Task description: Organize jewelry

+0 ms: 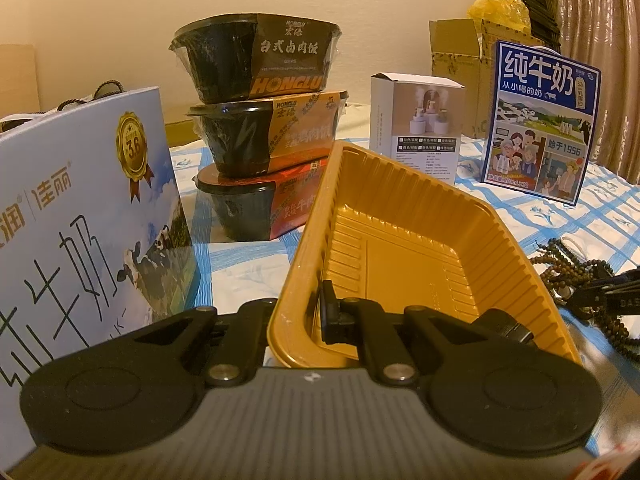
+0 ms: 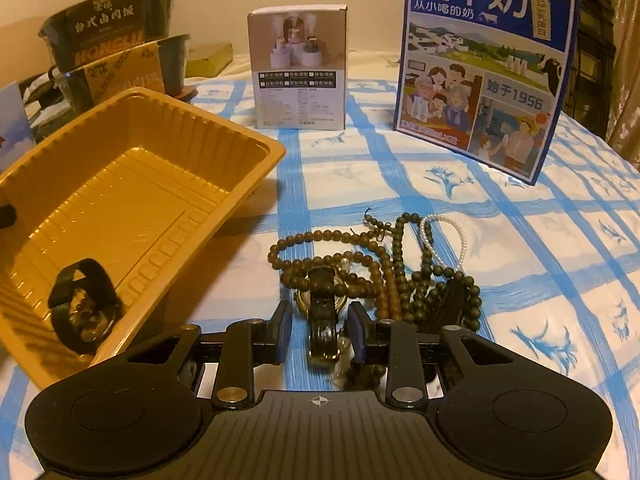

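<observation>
My left gripper point(image 1: 308, 316) is shut on the near rim of a golden plastic tray point(image 1: 400, 240) and holds it tilted. In the right wrist view the tray point(image 2: 240, 148) sits at the left with a black watch point(image 2: 82, 304) lying in its near corner. My right gripper point(image 2: 320, 332) is open, one finger on each side of a black-strapped, gold-cased watch point(image 2: 323, 312) on the cloth. Dark wooden bead strings point(image 2: 360, 256) and a white pearl strand point(image 2: 444, 232) lie tangled just beyond it. The beads also show at the right edge of the left wrist view point(image 1: 568, 264).
A blue-checked tablecloth point(image 2: 520, 240) covers the table. Three stacked instant rice bowls point(image 1: 260, 128) stand behind the tray. A light-blue milk box point(image 1: 80, 208) stands at the left, a small white box point(image 2: 298, 68) and a dark-blue milk carton box point(image 2: 484, 68) at the back.
</observation>
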The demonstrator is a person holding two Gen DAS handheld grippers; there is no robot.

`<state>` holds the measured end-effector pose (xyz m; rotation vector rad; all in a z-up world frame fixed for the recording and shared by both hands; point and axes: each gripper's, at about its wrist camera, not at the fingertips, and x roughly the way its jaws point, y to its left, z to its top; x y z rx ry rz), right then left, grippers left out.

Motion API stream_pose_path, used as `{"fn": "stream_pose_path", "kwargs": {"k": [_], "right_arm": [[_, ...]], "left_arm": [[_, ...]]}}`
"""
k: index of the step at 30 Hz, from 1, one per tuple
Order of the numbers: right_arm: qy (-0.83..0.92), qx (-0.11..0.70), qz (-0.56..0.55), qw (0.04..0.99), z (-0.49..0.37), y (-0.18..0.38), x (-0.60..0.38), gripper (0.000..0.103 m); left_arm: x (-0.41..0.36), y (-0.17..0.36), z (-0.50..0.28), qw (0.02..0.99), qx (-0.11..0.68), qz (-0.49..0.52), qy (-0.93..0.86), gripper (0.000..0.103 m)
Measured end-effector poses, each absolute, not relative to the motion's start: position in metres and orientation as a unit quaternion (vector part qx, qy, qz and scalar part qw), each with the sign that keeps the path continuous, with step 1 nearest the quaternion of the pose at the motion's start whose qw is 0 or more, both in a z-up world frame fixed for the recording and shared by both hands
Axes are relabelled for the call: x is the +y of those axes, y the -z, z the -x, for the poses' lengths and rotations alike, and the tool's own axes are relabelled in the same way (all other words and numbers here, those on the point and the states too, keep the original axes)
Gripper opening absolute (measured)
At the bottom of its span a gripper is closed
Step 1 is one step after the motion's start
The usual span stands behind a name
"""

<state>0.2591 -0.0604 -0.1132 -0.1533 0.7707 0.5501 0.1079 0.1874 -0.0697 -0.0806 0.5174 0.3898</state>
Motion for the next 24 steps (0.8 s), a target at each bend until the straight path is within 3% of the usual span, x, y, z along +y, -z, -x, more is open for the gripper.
{"fn": "stream_pose_path", "kwargs": {"k": [5,7,14,24], "right_arm": [[-0.27,0.381,0.087,0.88,-0.262,0.117,-0.057,0.029],[-0.271,0.38,0.083,0.88,-0.258,0.114,-0.059,0.016],[-0.299,0.4,-0.014,0.866,-0.251,0.089,-0.079,0.016],[-0.354,0.365,-0.091,0.856,-0.231,0.046,-0.075,0.016]], "left_arm": [[0.188,0.07,-0.108,0.947,0.254,0.039,-0.191,0.008],[0.188,0.07,-0.108,0.947,0.254,0.04,-0.191,0.008],[0.188,0.07,-0.107,0.947,0.254,0.041,-0.191,0.008],[0.187,0.071,-0.106,0.947,0.253,0.042,-0.191,0.008]]}}
